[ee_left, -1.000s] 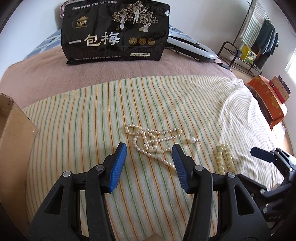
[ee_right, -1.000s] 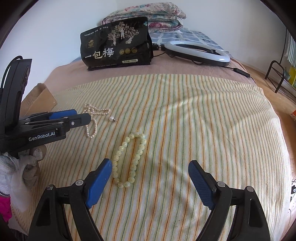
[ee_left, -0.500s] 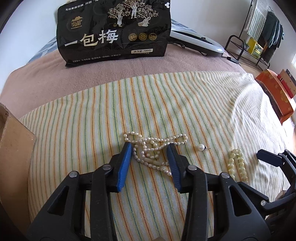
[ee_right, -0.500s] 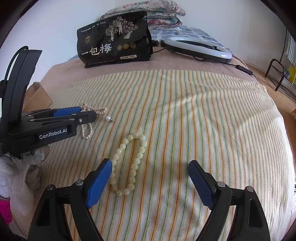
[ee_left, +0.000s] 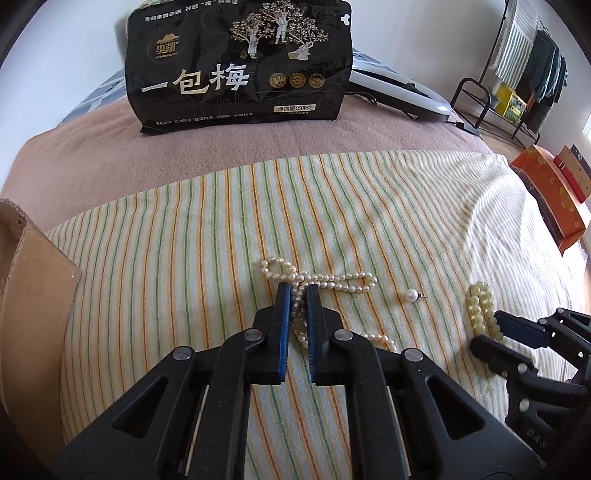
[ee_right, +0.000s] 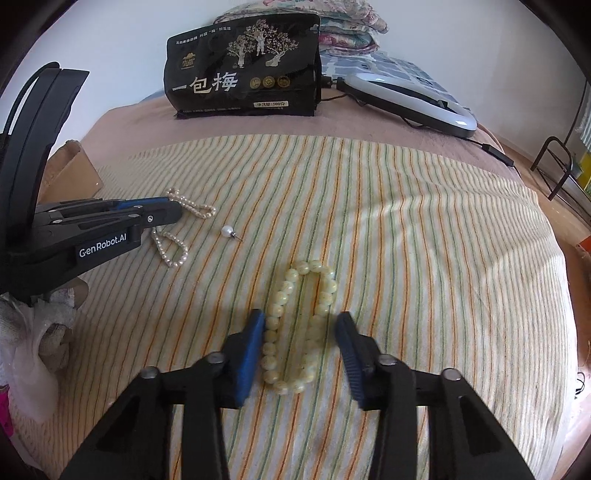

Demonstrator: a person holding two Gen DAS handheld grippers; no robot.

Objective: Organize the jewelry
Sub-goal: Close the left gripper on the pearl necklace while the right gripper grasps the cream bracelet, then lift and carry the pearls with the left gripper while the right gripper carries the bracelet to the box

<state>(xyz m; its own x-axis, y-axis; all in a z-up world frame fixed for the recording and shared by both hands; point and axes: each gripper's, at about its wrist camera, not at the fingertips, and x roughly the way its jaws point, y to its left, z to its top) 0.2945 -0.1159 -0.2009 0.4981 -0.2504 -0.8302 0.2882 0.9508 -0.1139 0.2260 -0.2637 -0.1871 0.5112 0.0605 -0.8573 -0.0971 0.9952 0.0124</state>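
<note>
Left gripper (ee_left: pixel 296 291) pinched on pearl necklace (ee_left: pixel 325 278), frame centre: light, limp, slippery strand, bunch grip best. Right gripper (ee_right: pixel 301 325) half-open astride bead bracelet (ee_right: pixel 299 325), lower centre: smooth rolling beads, pinch across both runs.

A: so where's this, someone's bedroom?

B: yep, a home. There's a bed (ee_right: pixel 229 118) with a striped sheet (ee_right: pixel 406 229), folded quilts (ee_right: pixel 351 33) by the wall, and a clothes rack (ee_left: pixel 532 70) hung with laundry.
</note>
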